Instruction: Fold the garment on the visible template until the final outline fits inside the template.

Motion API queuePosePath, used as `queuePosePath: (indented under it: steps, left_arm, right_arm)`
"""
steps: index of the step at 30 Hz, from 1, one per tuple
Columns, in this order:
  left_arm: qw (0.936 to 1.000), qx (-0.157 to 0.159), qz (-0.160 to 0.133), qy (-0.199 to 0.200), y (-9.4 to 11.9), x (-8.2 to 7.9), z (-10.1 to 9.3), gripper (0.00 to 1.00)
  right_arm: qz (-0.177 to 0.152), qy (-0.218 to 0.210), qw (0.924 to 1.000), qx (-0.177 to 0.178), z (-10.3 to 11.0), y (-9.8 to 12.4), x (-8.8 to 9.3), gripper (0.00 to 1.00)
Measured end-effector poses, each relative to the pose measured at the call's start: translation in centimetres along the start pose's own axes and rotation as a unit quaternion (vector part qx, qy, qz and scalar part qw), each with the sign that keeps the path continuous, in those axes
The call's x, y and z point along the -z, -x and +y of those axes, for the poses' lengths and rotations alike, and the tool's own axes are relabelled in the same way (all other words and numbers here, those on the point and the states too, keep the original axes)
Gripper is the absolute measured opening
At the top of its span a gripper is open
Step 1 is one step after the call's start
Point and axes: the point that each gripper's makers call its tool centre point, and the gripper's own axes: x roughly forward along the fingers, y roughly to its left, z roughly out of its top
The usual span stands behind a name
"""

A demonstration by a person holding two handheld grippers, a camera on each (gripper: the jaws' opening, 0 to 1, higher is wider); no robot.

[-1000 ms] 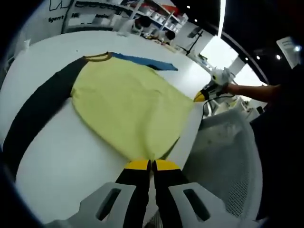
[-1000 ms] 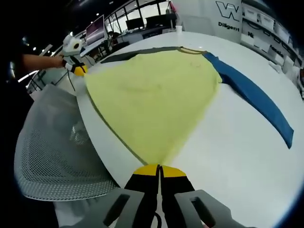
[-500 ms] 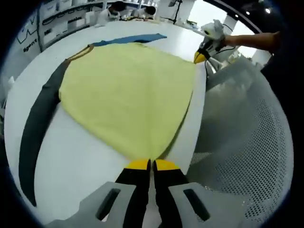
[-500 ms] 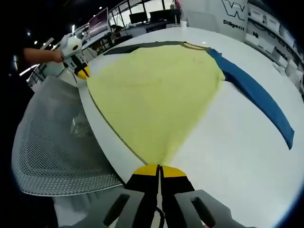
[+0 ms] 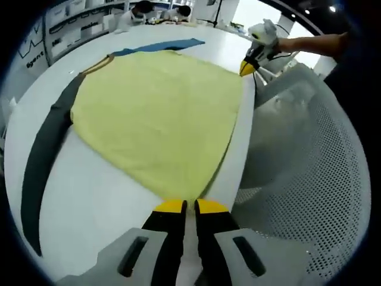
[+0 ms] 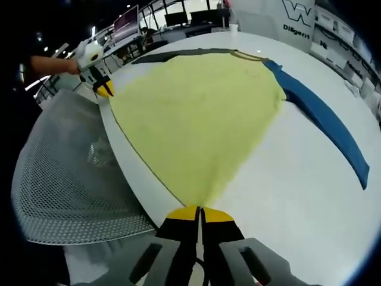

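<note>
left gripper view: your left gripper [image 5: 190,205] pinched the yellow garment [image 5: 158,116] hem corner on the white table [image 5: 89,190]; dark sleeve [image 5: 41,161] cut off | right gripper view: right gripper [image 6: 199,211] clamped the other corner; template not discernible.

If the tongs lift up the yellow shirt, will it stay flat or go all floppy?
Probably floppy: the yellow shirt is thin cloth lying flat on the white table. Both tongs, left and right, pinch its bottom corners, so the unheld middle would likely sag. It looks light.
</note>
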Motion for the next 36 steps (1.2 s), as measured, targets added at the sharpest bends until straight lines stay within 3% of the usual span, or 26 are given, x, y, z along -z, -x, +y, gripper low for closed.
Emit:
queuePosePath:
  steps: [1, 4, 6, 10, 18, 28, 32, 36]
  left_arm:
    - [0.9999, 0.0, -0.009, 0.006, 0.2, -0.2, 0.1, 0.09]
    - [0.998, -0.016, -0.05, 0.036, 0.9, -1.3, 1.0, 0.18]
    - [0.9968, -0.028, -0.067, 0.034, 1.5, -1.7, 1.9, 0.23]
    - [0.9948, -0.052, -0.084, 0.025, 2.2, -2.1, 2.8, 0.34]
    - [0.9887, -0.103, -0.109, 0.004, 2.8, -2.6, 4.7, 0.46]
    - [0.9677, -0.182, -0.148, 0.091, 5.3, -1.4, 9.2, 0.57]
    - [0.9614, -0.205, -0.158, 0.093, 6.4, -1.2, 10.2, 0.61]
    - [0.9555, -0.224, -0.16, 0.105, 7.0, -0.7, 11.2, 0.65]
  right_arm:
    - [-0.014, 0.016, 0.9998, 0.008, -0.5, 0.1, -0.5, 0.0]
    - [-0.034, 0.002, 0.9992, 0.022, -1.6, 0.6, -1.3, 0.11]
    - [-0.041, -0.001, 0.9987, 0.031, -2.4, 0.9, -1.8, 0.16]
    - [-0.047, 0.001, 0.9981, 0.039, -3.7, 1.3, -2.4, 0.19]
    - [-0.063, 0.009, 0.9963, 0.058, -5.1, 1.6, -3.4, 0.3]
    - [-0.094, 0.003, 0.9916, 0.089, -6.5, 2.8, -3.8, 0.55]
    - [-0.108, -0.003, 0.9886, 0.105, -7.3, 3.4, -3.8, 0.67]
    - [-0.115, -0.011, 0.9868, 0.113, -7.6, 3.8, -3.7, 0.74]
